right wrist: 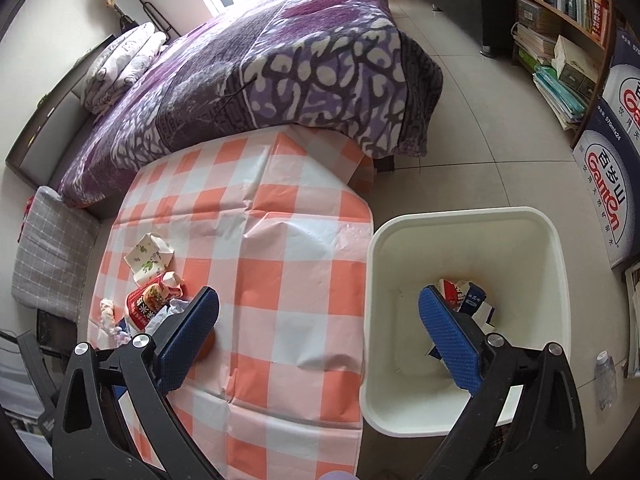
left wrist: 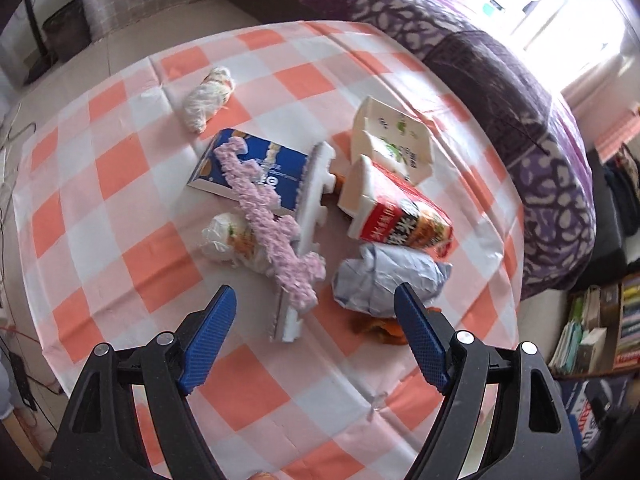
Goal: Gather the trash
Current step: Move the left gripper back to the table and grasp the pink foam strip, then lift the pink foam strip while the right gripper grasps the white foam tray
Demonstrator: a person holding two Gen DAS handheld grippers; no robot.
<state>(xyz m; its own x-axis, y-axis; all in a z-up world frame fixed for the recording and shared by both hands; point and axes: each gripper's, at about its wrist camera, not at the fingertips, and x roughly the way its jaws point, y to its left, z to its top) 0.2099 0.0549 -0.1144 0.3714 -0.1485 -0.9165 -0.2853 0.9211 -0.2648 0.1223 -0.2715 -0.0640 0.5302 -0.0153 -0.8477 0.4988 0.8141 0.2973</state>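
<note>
Trash pile (left wrist: 316,216) under L tongs (left wrist: 314,300), tilted down, apart; R tongs (right wrist: 318,306) apart over bin (right wrist: 464,216).

Beside the checked table (right wrist: 280,240): a purple bed blanket (right wrist: 280,60), a bookshelf (right wrist: 560,8), blue boxes (right wrist: 608,184), a grey cushion (right wrist: 52,248).

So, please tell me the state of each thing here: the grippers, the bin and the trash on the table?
Left gripper: open, empty, over the trash pile.
Right gripper: open, empty, above the bin's edge.
Bin: upright beside the table, some trash at its bottom.
Red carton: lying on its side.
White carton: crushed, open.
Blue box: lying flat, under the pink strip.
Grey wrapper: crumpled.
</note>
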